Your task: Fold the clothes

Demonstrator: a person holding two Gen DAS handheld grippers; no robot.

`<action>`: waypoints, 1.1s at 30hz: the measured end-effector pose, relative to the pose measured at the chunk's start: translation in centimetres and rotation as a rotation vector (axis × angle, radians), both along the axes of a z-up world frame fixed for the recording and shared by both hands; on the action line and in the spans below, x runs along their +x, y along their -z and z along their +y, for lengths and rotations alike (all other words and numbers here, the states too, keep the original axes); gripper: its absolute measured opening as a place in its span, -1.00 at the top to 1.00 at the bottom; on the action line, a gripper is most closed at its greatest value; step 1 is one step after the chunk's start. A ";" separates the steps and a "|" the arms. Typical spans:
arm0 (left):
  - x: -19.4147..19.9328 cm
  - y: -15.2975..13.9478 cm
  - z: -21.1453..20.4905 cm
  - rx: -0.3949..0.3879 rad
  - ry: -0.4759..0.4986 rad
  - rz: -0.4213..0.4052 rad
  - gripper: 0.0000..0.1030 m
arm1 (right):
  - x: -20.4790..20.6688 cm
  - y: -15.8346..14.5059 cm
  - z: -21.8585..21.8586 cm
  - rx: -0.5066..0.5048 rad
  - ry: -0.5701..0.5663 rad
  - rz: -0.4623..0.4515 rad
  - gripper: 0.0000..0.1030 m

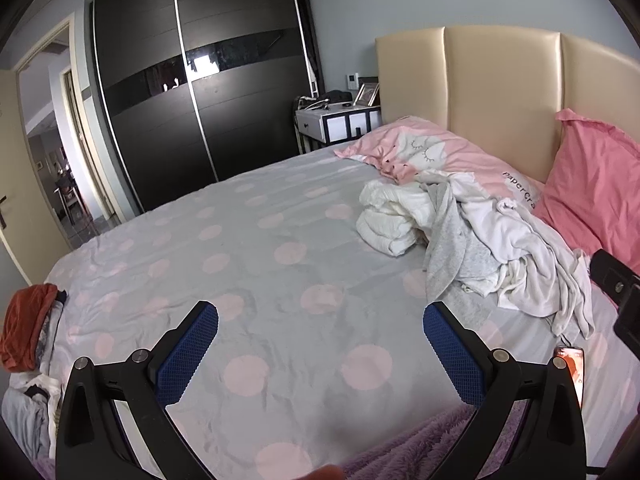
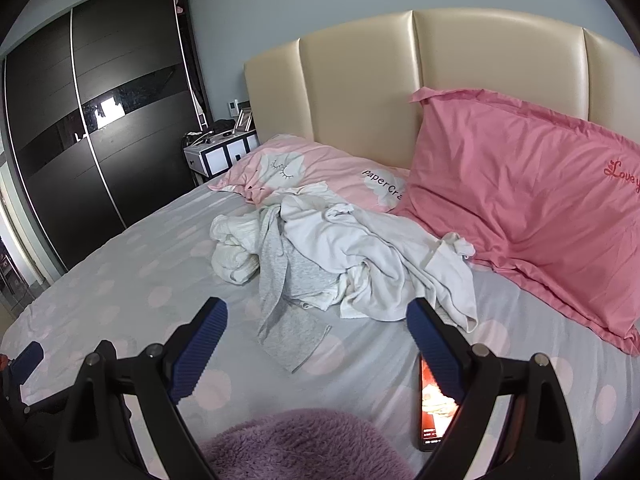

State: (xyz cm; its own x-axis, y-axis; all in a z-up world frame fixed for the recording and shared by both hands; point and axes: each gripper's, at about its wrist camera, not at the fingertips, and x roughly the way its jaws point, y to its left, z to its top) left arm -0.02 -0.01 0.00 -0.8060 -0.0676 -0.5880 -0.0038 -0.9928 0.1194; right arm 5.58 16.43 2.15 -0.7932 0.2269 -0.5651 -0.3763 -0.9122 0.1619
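Both the left tongs (image 1: pixel 320 338) and the right tongs (image 2: pixel 318 334) are wide apart with nothing in them, and the pile of clothes (image 2: pixel 320 248) lies on the bed (image 2: pixel 120 276) at twelve o'clock from the right tongs.

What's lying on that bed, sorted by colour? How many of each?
Pink pillows: 2
White garments, as far as the heap shows: 2
Grey garment: 1
Purple blanket: 1
Phone: 1
Total: 7, not counting the orange-topped stack at the far edge.
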 end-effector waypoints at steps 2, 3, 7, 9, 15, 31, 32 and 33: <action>-0.1 0.0 -0.1 -0.001 0.000 -0.009 -1.00 | -0.1 0.0 -0.2 0.002 0.002 -0.004 -0.79; -0.2 0.0 -0.1 -0.001 -0.001 -0.015 -1.00 | -0.1 -0.1 -0.3 0.004 0.004 -0.007 -0.79; 0.1 -0.3 -0.5 0.010 0.007 0.013 -1.00 | -0.4 -0.2 -0.8 0.009 0.013 -0.011 -0.79; 0.6 -0.8 -0.4 0.008 0.007 0.025 -1.00 | -0.7 -0.3 -1.1 0.010 0.017 -0.008 -0.79; 0.9 -1.0 -0.4 0.025 0.036 0.037 -1.00 | -0.8 -0.3 -1.2 0.003 0.024 0.002 -0.55; 0.9 -0.9 -1.1 0.068 -0.002 0.067 -1.00 | 0.0 0.3 -1.0 -0.013 -0.002 -0.008 -0.41; 0.9 -0.9 -1.1 0.070 -0.001 0.066 -1.00 | 0.1 0.4 -0.9 -0.018 0.000 -0.006 -0.41; 0.9 -0.8 -1.1 0.072 0.000 0.067 -1.00 | 0.2 0.4 -0.8 -0.023 0.001 -0.004 -0.41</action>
